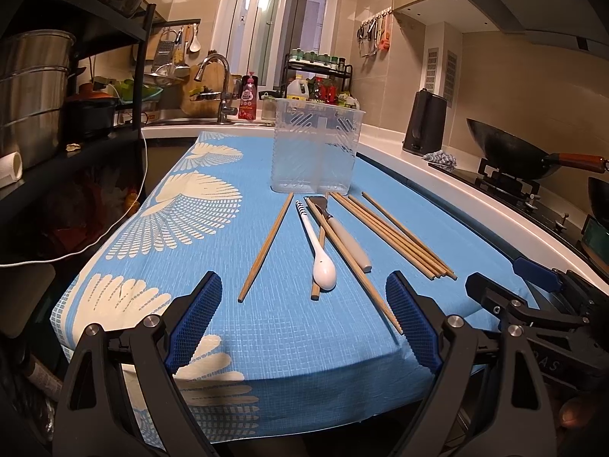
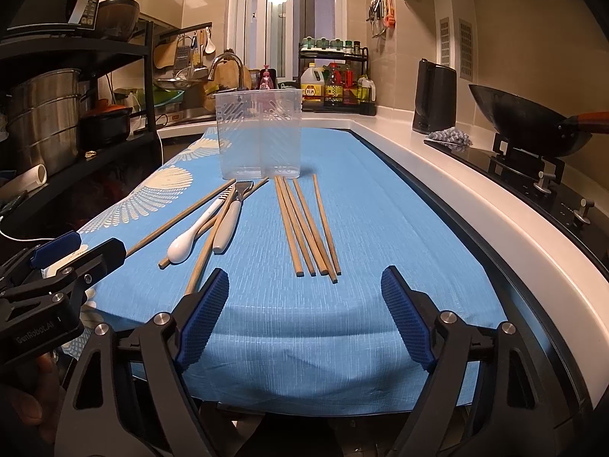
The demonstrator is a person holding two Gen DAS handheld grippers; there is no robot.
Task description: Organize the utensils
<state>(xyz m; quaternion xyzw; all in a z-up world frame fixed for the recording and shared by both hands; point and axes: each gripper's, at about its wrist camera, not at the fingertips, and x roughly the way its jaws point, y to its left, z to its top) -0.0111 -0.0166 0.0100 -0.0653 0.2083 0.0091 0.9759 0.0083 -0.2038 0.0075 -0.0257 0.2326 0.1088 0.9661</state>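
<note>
Left wrist view: the left gripper (image 1: 304, 327) hangs over the near edge of a table covered by a blue cloth (image 1: 171, 228) with a cream fan pattern, its jaws spread wide with nothing between them. The right gripper (image 2: 304, 320) sits beside it at the same edge, jaws likewise spread and empty.

Just past the left gripper's fingers lie the loose utensils. A single chopstick (image 1: 265, 248) lies apart on the left, angled toward the far end. Right of it a white spoon (image 1: 319, 251) with a striped handle tip lies bowl toward the camera, resting across another chopstick. Touching these, a peeler (image 1: 344, 234) with a pale handle and a metal head lies over a long chopstick (image 1: 356, 266) that runs almost to the right finger of the left gripper. Further right, a bundle of chopsticks (image 2: 306, 224) lies nearly parallel, fanned a little, directly ahead of the right gripper.

Beyond all the utensils stands a clear plastic holder (image 1: 315, 148), upright, with two compartments, both empty.

Behind the table are a sink tap (image 1: 220, 76), a bottle rack (image 2: 335, 80), a black kettle (image 2: 434, 95) and a wok (image 2: 529, 118) on the stove.
</note>
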